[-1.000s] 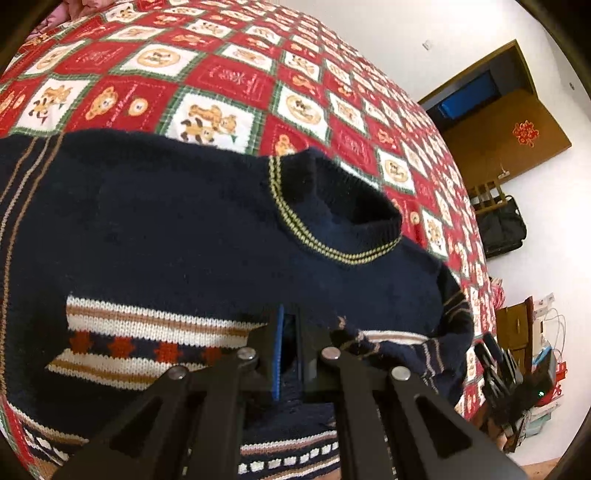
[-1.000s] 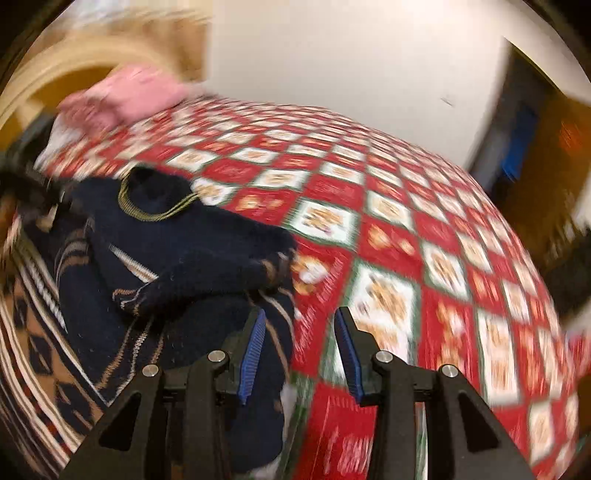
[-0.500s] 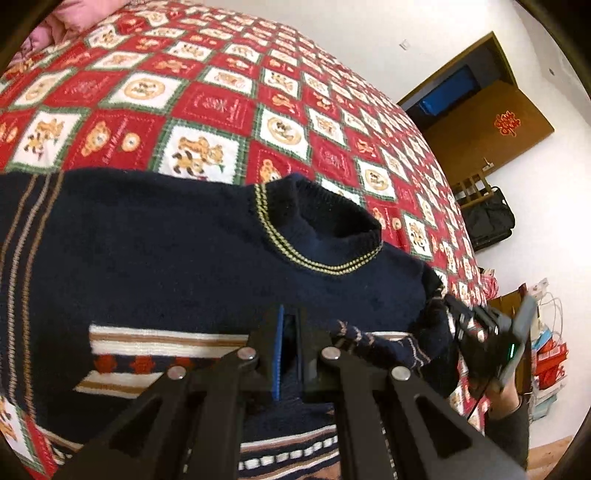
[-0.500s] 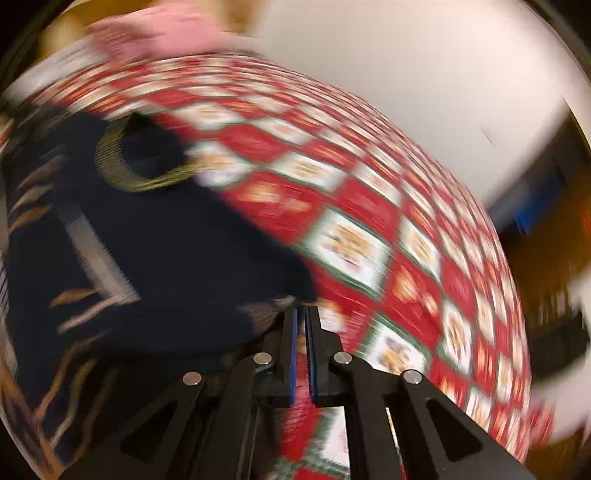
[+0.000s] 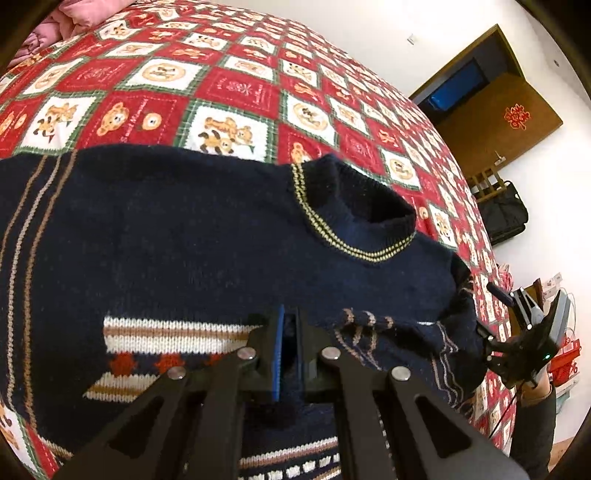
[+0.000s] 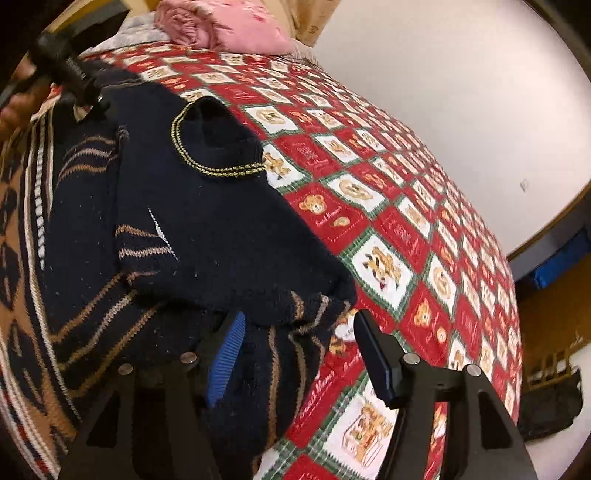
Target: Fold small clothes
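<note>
Folding has barely begun: the navy sweater (image 5: 192, 229) has one sleeve (image 6: 221, 266) tucked over, the left gripper (image 5: 289, 347) seemingly pinches knit, and the right gripper (image 6: 299, 332) gapes empty.

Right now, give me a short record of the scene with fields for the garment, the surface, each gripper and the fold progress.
garment: navy knit sweater with striped collar
surface: red teddy-bear quilt on a bed
left gripper: jaws shut on sweater fabric near the chest stripe
right gripper: jaws open, over the folded sleeve at the sweater's edge
fold progress: one sleeve laid across the body, rest unfolded
background: pink bedding, wooden door
</note>
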A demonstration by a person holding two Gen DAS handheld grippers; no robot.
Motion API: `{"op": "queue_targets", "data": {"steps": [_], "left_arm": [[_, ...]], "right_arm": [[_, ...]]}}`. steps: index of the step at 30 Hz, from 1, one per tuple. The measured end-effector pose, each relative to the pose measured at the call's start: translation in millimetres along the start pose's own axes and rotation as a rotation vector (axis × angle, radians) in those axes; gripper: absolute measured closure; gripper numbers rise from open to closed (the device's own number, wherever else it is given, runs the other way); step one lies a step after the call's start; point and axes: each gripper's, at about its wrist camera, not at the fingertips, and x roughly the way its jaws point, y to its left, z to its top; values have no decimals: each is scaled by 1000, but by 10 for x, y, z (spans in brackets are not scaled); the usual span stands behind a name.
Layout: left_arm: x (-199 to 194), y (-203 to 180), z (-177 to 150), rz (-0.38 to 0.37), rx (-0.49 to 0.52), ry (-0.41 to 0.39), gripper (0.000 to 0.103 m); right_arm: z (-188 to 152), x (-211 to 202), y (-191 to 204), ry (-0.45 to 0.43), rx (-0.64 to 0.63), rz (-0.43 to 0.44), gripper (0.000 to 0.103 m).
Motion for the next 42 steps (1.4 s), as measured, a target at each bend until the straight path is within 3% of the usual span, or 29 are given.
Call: {"op": "queue_targets", "data": {"steps": [5, 7, 8, 12, 16, 18, 20, 21, 26, 29, 30, 31, 33, 37, 40, 42], "left_arm": [[-31, 55, 11, -4, -14, -8, 97], [-48, 43, 5, -9, 0, -9, 97], [-42, 33, 1, -5, 7, -8, 97], [-37, 48, -15, -9, 8, -6, 97], [2, 67, -10, -13, 7, -1, 97], [6, 69, -19, -14, 9, 1, 97], [-27, 63, -24, -22, 16, -5, 97], [-52, 66, -23, -30, 18, -9, 97], [-165, 121, -4, -62, 20, -27, 97], [-138, 156, -9, -54, 12, -26, 97], [-117, 165, -16, -53, 10, -23, 97], [-91, 170, -22, -42, 10, -19, 97], [-56, 180, -25, -38, 5, -17, 97], [-23, 216, -11, -33, -12, -17, 97], [8, 192, 11, -12, -2, -17, 96], [14, 181, 69, 40, 2, -33, 96]], "right_arm": [[21, 27, 146, -21, -139, 9, 49], [29, 45, 225, 1, -197, 33, 63], [35, 45, 249, 9, -219, 54, 66], [50, 77, 129, 11, -187, 60, 67], [21, 236, 111, 23, -213, 54, 60], [38, 281, 29, 41, -148, 94, 61], [63, 330, -78, 74, -59, 116, 80], [72, 342, -106, 91, -33, 106, 100], [-29, 411, -363, 165, 69, -11, 100], [-46, 296, -452, 119, 120, -21, 98], [-34, 251, -437, 100, 110, -23, 90], [-21, 195, -416, 89, 100, -21, 71], [-11, 185, -417, 89, 117, -9, 56], [-34, 262, -417, 116, 142, 10, 56], [-164, 578, -529, 286, 227, -17, 56], [-198, 450, -566, 236, 276, -4, 56]]}}
